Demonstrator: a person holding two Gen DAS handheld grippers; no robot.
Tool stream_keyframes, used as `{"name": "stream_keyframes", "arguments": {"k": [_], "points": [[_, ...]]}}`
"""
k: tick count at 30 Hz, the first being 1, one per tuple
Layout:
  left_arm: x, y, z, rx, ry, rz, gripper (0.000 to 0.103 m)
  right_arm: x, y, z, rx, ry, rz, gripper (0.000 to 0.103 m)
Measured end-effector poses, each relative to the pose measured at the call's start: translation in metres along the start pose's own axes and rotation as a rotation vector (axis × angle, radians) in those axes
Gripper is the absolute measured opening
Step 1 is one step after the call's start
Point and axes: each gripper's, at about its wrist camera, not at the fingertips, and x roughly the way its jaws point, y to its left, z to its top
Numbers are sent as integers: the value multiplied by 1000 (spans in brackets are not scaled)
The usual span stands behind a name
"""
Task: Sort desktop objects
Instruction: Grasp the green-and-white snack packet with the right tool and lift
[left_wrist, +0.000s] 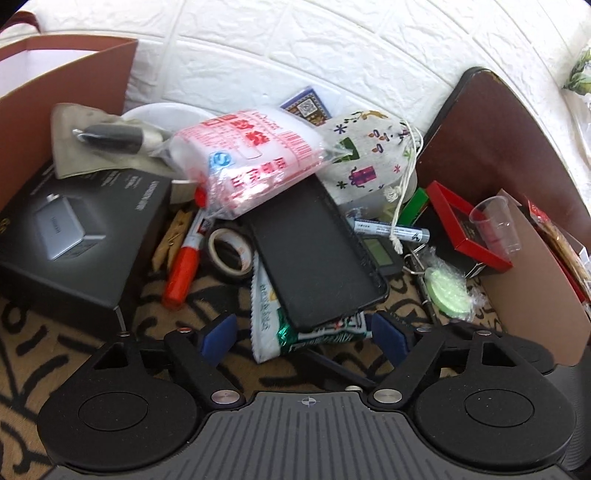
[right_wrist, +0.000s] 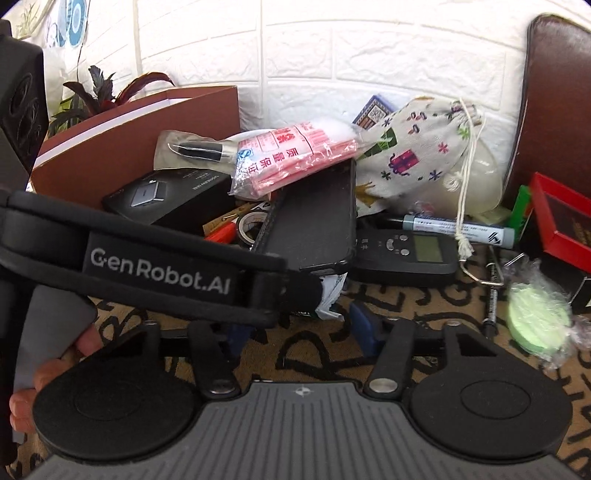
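Desktop clutter lies heaped around a black tray: a red-printed plastic bag rests on its far end, a green snack packet sticks out beneath its near end. Left gripper and right gripper both gape wide, holding nothing, just before that near end.

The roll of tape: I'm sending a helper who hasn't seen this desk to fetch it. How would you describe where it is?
Start at the big black charger box on the left of the pile. Just right of it lies a red marker, and the roll of tape sits between that marker and the black phone case. It is the only ring there: pale and hollow.
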Motion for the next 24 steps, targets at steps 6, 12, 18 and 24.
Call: {"name": "stream_keyframes", "arguments": {"k": [6, 12, 18, 24], "points": [[2, -6, -2, 25, 4, 11, 74, -3, -2, 0, 14, -5, 19, 34], [-17, -14, -13, 3, 23, -5, 70, -24, 4, -6, 6, 12, 35, 32], [-51, -33, -49, -2, 68, -26, 72, -67, 20, -32, -1, 50, 61, 31], [-79, -66, -99, 32, 146, -52, 71, -121, 28, -73, 34, 101, 68, 31]]}}
